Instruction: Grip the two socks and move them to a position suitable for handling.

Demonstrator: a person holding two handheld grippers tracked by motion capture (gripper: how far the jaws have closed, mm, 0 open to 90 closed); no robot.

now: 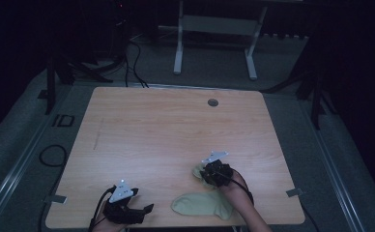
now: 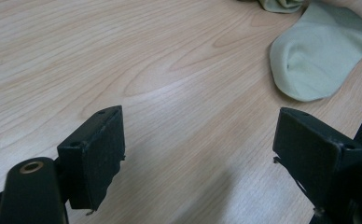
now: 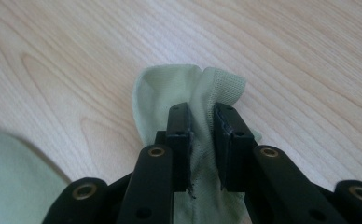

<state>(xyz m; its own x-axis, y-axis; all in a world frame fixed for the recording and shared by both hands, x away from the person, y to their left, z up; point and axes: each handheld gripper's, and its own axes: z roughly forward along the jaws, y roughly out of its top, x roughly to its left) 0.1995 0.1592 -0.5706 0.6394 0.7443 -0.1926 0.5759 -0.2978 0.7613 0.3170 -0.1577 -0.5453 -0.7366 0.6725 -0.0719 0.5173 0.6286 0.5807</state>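
A pale green sock [image 1: 202, 204] lies flat near the table's front edge; the left gripper view has it at the upper right [image 2: 316, 58]. A second pale green sock [image 3: 188, 98] is bunched up just beyond it [image 1: 197, 171]. My right gripper [image 3: 201, 128] is shut on this bunched sock, pinching its cuff between the pads close to the tabletop; in the high view it [image 1: 214, 170] sits over that sock. My left gripper [image 2: 198, 149] rests open at the front left [image 1: 127, 208], with bare wood between its jaws.
The light wooden table [image 1: 151, 130] has a round grommet hole [image 1: 212, 102] near its back edge. Beyond the table stands a white frame [image 1: 214, 29] on grey carpet, with cables [image 1: 132, 63] on the floor at the back left.
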